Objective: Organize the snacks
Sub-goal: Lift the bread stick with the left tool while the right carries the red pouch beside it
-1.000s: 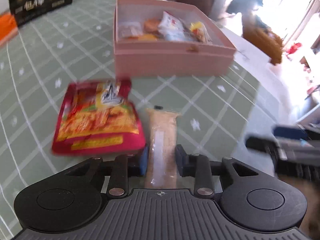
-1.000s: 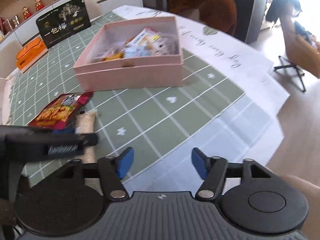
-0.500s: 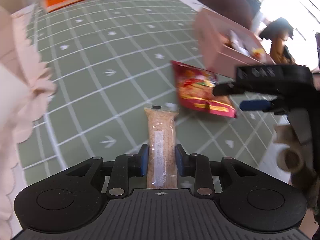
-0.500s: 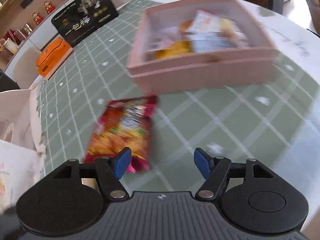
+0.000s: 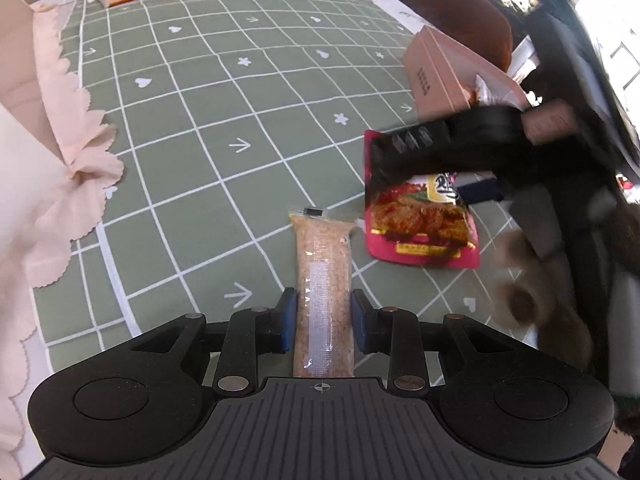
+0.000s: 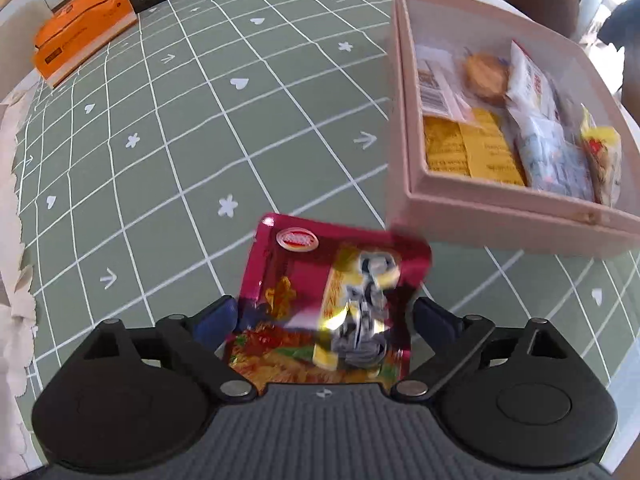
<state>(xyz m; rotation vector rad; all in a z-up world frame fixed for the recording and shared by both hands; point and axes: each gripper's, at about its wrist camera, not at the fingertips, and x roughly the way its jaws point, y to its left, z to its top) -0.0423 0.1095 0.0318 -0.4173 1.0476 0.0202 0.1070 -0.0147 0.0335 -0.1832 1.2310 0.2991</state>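
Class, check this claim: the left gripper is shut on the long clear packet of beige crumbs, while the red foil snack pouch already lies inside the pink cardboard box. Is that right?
Not quite. The left gripper is shut on the long clear packet of beige crumbs, but the red foil snack pouch lies on the green checked tablecloth outside the pink cardboard box, as the right wrist view shows.

Wrist views – close, downward, sharing tablecloth (image 5: 208, 120)

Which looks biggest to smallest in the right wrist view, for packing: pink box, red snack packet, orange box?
1. pink box
2. red snack packet, though it is nearest the camera
3. orange box, farthest away, so its true size is unsure
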